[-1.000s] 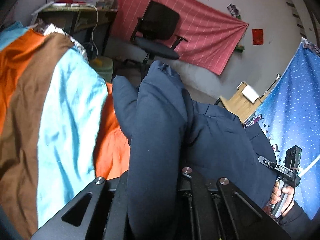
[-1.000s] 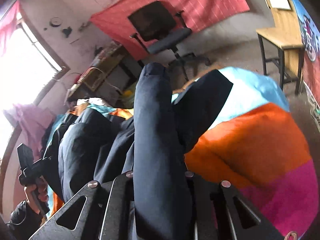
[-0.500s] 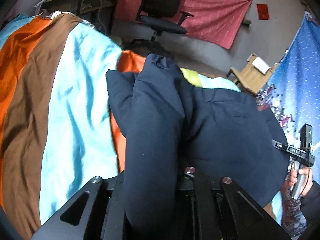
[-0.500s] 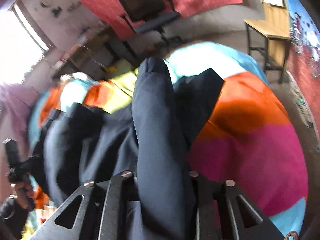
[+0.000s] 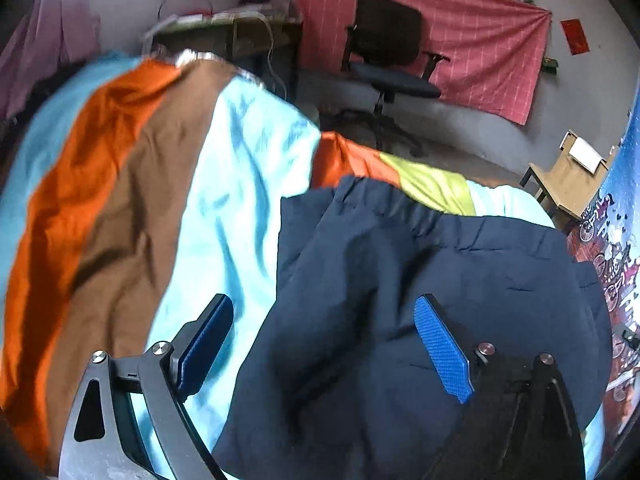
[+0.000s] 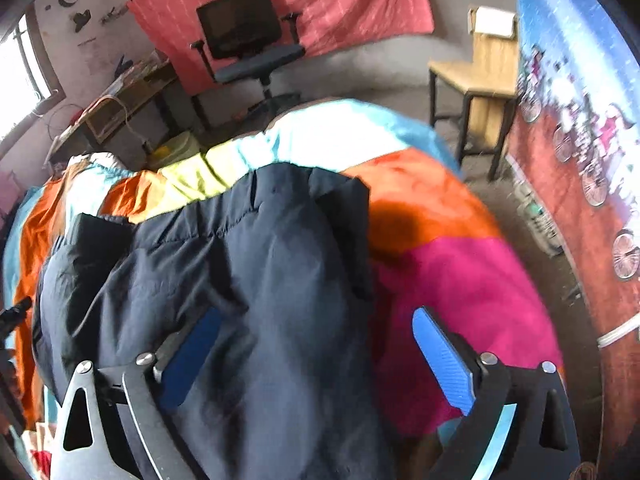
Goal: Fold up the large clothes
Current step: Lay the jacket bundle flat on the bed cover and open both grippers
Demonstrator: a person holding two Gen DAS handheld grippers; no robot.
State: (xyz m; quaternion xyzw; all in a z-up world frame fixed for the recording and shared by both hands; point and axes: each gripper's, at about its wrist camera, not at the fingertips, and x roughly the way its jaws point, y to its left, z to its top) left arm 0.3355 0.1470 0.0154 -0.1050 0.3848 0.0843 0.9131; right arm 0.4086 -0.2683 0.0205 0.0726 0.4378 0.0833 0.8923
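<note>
My left gripper and my right gripper are both spreading their jaws; a ridge of the navy jacket runs up between each pair of blue pads, but the pads stand clear of the cloth and press on nothing, so the jacket is loose on the bed.

Taking the striped bedspread as my landmark: the jacket lies bunched on top of it, toward its far edge, the side nearest the office chair. Its gathered hem lies across the yellow-green stripe, with the light blue stripe bare on one side and the orange and pink stripes bare on the other. The wooden stool stands off the bedspread's corner, by the patterned blue hanging.

I judge the jacket to be soft and lightly padded: it puffs up in rounded folds instead of lying flat, and its smooth shell will likely slide against itself and on the shiny bedspread. It should be light but bulky, so a thin pinch may slip. I'd take it at the stitched hem or a seam, one gripper at each end, where the cloth is doubled
</note>
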